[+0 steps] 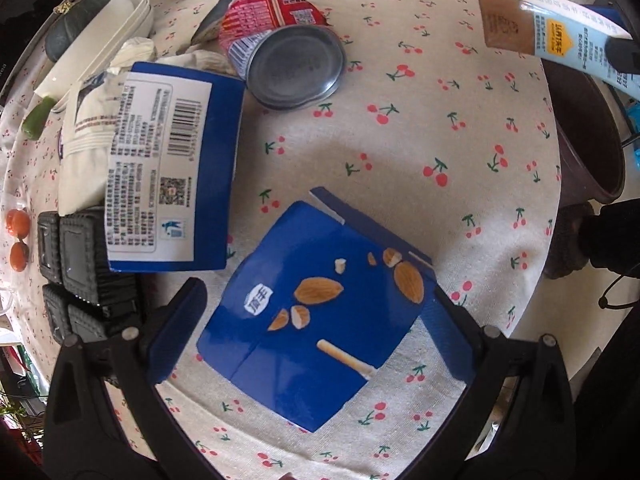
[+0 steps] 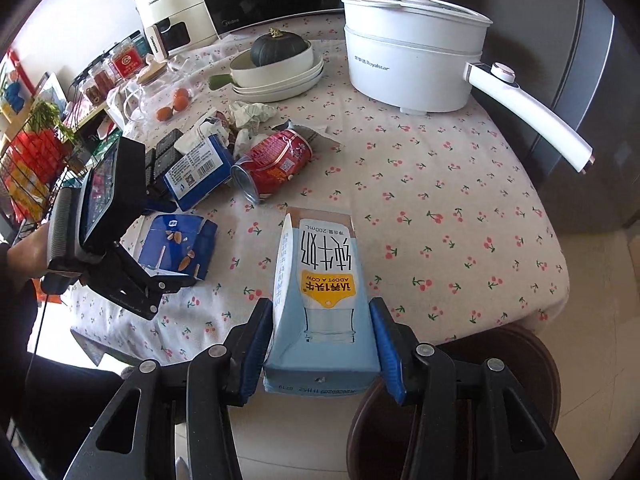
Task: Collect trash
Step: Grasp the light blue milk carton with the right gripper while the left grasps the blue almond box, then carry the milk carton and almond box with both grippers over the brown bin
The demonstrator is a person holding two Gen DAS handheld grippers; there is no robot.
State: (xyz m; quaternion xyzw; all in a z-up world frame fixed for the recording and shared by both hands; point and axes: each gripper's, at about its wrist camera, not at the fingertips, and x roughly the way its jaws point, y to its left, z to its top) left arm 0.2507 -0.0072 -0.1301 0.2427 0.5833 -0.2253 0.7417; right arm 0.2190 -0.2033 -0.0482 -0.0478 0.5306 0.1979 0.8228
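Observation:
A blue snack box [image 1: 316, 320] printed with almonds lies flat on the cherry-print tablecloth. My left gripper [image 1: 316, 296] points down over it, open, with one finger on each side and cloth showing between the left pad and the box. The right wrist view shows that same left gripper [image 2: 168, 242] over the snack box [image 2: 176, 244]. My right gripper [image 2: 320, 308] is shut on a light-blue milk carton [image 2: 324, 280], held up past the table's near edge above a dark brown bin [image 2: 460, 392]. The milk carton [image 1: 560, 28] also shows at the upper right of the left wrist view.
On the cloth lie a second blue box with a barcode label [image 1: 168, 168], a red can on its side [image 1: 280, 52], crumpled tissue [image 2: 252, 114] and dark biscuits [image 1: 80, 248]. A white electric pot [image 2: 412, 60] and a pumpkin in white bowls [image 2: 280, 50] stand at the back.

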